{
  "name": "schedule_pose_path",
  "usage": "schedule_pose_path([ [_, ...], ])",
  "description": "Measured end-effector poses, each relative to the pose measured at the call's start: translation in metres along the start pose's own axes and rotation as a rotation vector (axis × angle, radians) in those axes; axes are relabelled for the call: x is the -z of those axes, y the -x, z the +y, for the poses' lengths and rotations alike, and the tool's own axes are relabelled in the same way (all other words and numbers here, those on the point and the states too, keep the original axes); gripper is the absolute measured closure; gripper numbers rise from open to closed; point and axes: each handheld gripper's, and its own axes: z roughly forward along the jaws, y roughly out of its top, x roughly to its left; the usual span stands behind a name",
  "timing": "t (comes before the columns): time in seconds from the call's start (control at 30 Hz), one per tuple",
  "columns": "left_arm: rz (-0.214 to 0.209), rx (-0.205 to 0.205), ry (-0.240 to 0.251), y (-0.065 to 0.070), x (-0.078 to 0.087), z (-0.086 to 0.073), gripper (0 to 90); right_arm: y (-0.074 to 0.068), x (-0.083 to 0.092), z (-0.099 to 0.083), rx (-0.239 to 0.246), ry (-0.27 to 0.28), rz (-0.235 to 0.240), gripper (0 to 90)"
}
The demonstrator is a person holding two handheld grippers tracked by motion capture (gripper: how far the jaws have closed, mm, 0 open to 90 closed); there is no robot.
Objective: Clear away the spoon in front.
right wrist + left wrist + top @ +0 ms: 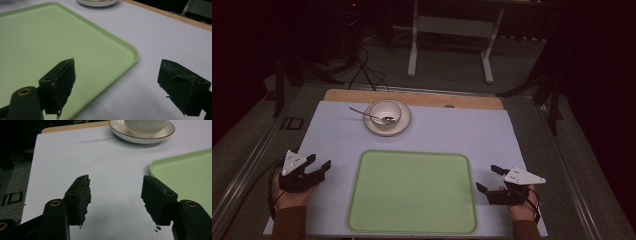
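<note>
High view: a spoon [368, 115] rests in the bowl [386, 112] on its saucer [404, 126], beyond the bare green tray [412, 192]; the left gripper [318, 166] and the right gripper [487, 179] flank the tray, jaws spread. Left gripper view: spread jaws, bowl [145, 125] ahead. Right gripper view: spread jaws over the tray [75, 50] corner.

Smooth, matt green plastic tray [412, 192] at lower centre; glossy ribbed ceramic bowl [385, 112] on glazed saucer [404, 125], shiny metal spoon [362, 113]; matt white sheet [492, 135] over wood.

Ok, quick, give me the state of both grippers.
Left gripper: jaws open, holding nothing.
Right gripper: jaws open, holding nothing.
</note>
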Motion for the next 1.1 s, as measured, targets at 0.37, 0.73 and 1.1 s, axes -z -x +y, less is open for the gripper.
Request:
schedule_pose_path([
  [0.37,-0.014,-0.012,-0.001,0.004,-0.002,0.003,38.8,0.000,-0.001,-0.001,0.007,-0.009,-0.006,14.0],
  [0.73,-0.024,-0.001,0.005,0.009,0.000,0.008,38.1,0.001,0.001,0.000,0.013,0.001,-0.017,14.0],
  [1.1,-0.039,-0.034,0.016,0.019,0.001,0.019,38.2,0.001,0.002,-0.001,0.004,0.006,-0.023,14.0],
])
